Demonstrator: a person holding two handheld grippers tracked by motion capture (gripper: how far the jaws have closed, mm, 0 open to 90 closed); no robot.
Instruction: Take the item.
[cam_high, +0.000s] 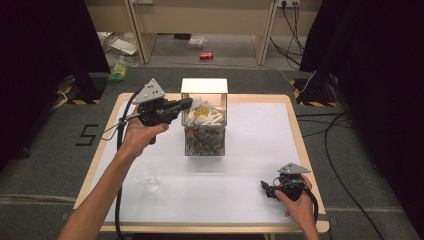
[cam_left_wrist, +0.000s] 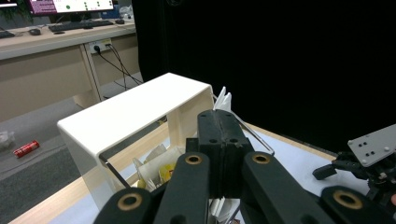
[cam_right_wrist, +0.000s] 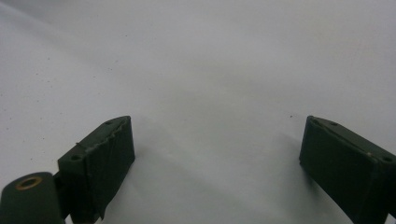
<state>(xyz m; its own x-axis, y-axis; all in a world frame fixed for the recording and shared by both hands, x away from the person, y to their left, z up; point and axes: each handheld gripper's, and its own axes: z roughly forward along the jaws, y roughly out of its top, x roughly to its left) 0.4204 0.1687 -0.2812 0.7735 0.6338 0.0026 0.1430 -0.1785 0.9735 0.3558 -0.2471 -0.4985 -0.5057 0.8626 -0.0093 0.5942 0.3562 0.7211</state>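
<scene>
The left gripper (cam_high: 186, 103) is raised above the desk (cam_high: 260, 150), its fingers pressed flat together with nothing visible between them, their tips at the left rim of a clear box (cam_high: 205, 131). In the left gripper view the closed fingers (cam_left_wrist: 219, 135) stand just in front of the box's white lid (cam_left_wrist: 135, 109), which stands open above the box, and paper packets (cam_left_wrist: 154, 170) lie below them inside it. The box sits near the middle of the desk, toward its far side; white and yellow packets (cam_high: 206, 115) fill its upper part and small dark mixed pieces its lower part. A clear cup (cam_high: 146, 176) rests on the desk near the person's left forearm, well apart from the box. The right gripper (cam_high: 266, 187) rests low at the near right corner of the desk, its fingers (cam_right_wrist: 100, 158) spread wide over bare white surface, holding nothing.
</scene>
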